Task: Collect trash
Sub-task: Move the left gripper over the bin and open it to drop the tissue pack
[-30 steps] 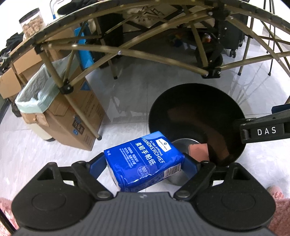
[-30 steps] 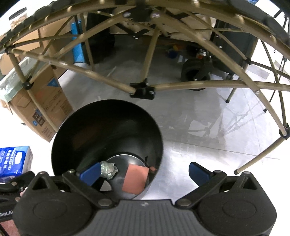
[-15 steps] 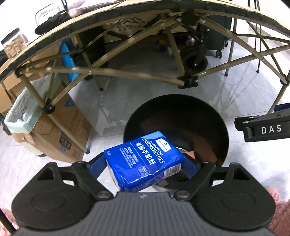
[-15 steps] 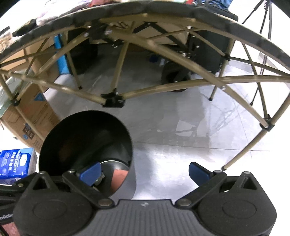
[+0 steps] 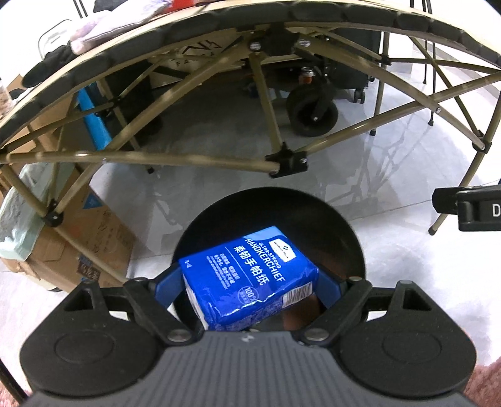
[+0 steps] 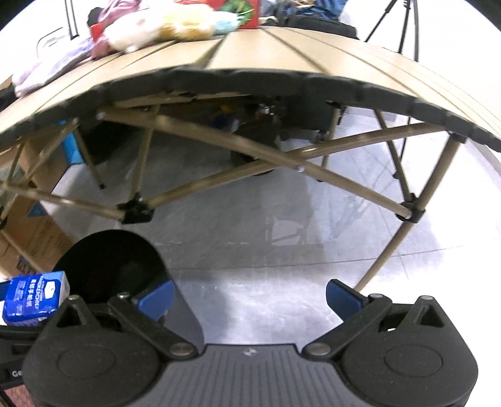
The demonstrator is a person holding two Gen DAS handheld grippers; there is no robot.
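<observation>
A blue handkerchief tissue pack (image 5: 249, 278) sits clamped between the blue pads of my left gripper (image 5: 249, 283), right over the mouth of a round black trash bin (image 5: 341, 225) on the floor. The same pack (image 6: 34, 296) shows at the left edge of the right wrist view, beside the bin (image 6: 109, 263). My right gripper (image 6: 249, 296) stands open over bare floor to the right of the bin, with nothing between its fingers. Part of the right gripper's body (image 5: 469, 209) shows at the right edge of the left wrist view.
A folding table (image 6: 281, 59) with tan crossed legs (image 5: 285, 162) spans the view above the bin; clutter lies on its top. Cardboard boxes (image 5: 84, 225) with a green bag stand at the left. A wheeled cart (image 5: 313, 106) sits under the table. A tripod (image 6: 404, 22) stands far right.
The left gripper has carried the tissue pack from beside the bin to over its opening. The right gripper has drawn away to the right and risen, so the tabletop now shows.
</observation>
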